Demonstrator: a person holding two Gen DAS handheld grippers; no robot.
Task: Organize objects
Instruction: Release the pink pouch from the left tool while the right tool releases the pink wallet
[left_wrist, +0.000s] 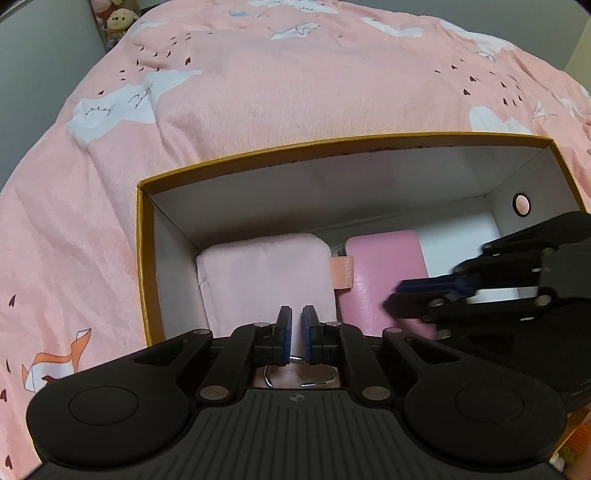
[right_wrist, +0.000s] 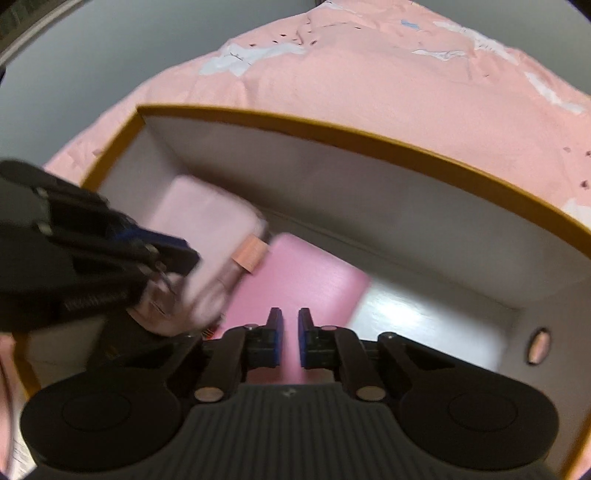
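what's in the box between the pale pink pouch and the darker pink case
Only the pouch's small peach tag bridges the narrow gap between the pale pink pouch and the darker pink case; the left wrist view shows it best.

Both wrist views look down, close — sharing the box (left_wrist: 332, 142).

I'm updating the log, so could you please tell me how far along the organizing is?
Done: a pale pink pouch and a glossy pink case lie side by side in the yellow-rimmed box on the bed cover. In hand: the left tool grips a wire loop by the pouch; the right tool holds nothing. Left: floor space beside the case.
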